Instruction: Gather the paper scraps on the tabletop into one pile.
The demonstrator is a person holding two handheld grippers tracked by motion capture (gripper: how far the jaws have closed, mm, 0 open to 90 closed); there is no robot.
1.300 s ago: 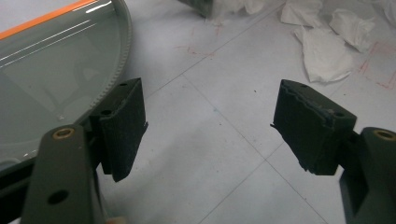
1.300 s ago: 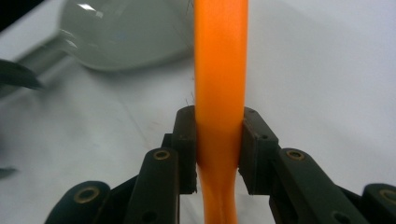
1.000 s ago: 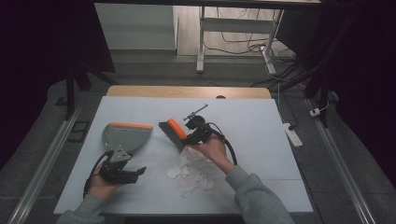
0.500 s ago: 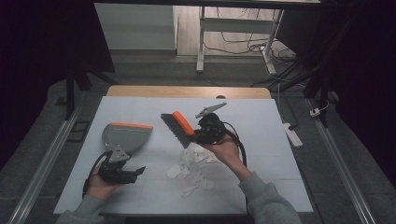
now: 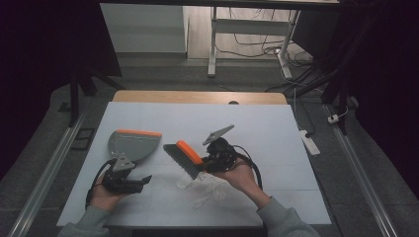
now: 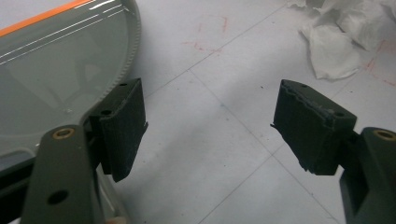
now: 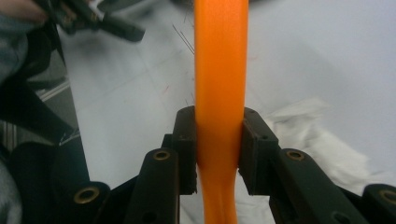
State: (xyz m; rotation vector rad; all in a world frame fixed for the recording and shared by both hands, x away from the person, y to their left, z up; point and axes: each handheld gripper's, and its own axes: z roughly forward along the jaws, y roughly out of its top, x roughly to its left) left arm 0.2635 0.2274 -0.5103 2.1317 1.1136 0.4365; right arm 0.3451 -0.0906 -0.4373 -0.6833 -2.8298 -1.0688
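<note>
Right tongs (image 5: 201,165) clenched on brush (image 5: 182,157) handle, bristles aimed toward dustpan (image 5: 132,143); crumpled tissue (image 5: 205,185) just below. Left tongs (image 5: 141,181) released, beside dustpan, nearer it.

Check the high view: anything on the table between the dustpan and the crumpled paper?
In the high view, the brush, held by the right gripper, sits between the dustpan and the crumpled paper. The left gripper lies lower, beside that stretch.
</note>
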